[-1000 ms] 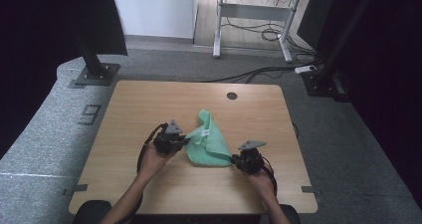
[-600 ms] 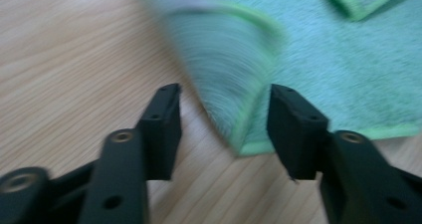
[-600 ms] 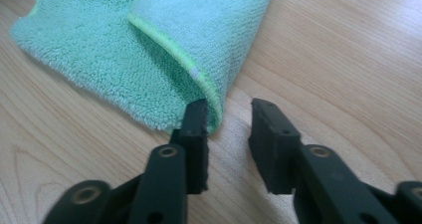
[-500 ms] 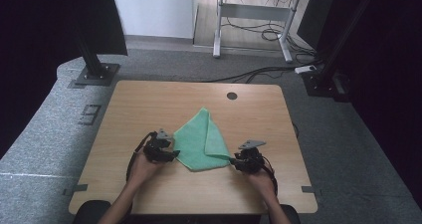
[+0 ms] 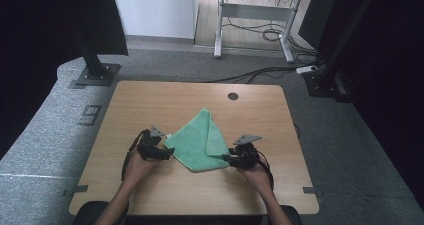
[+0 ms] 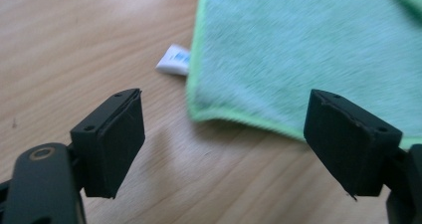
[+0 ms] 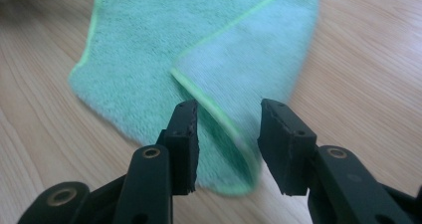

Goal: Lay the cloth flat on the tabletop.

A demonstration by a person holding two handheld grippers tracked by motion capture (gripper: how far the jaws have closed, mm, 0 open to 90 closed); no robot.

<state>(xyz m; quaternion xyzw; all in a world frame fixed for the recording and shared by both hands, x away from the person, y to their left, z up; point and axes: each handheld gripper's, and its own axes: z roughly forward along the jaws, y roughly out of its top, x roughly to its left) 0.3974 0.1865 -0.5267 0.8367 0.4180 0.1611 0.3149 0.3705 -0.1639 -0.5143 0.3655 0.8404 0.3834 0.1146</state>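
Note:
A green microfibre cloth (image 5: 192, 144) lies flat on the wooden table (image 5: 150, 100), its right side folded over as a narrower flap (image 5: 216, 137). My left gripper (image 5: 168, 153) rests at the cloth's left corner, beside a small white tag (image 5: 169, 135). In the left gripper view its jaws (image 6: 224, 149) stand wide open, with the cloth's hem (image 6: 308, 50) and tag (image 6: 174, 59) just beyond them. My right gripper (image 5: 226, 159) is at the cloth's right corner. In the right gripper view its jaws (image 7: 226, 139) are apart, and the flap's light green hem (image 7: 214, 107) runs between them on the table.
A round cable hole (image 5: 233, 96) sits near the table's far edge. Bare wood surrounds the cloth on all sides. Beyond the table are grey carpet, black stand bases (image 5: 95, 75) and a desk frame with cables (image 5: 260, 32).
The cloth was bunched and lifted at the left gripper; it has been drawn out leftward and laid flat. The left gripper now stands open off the corner. The right gripper barely moved.

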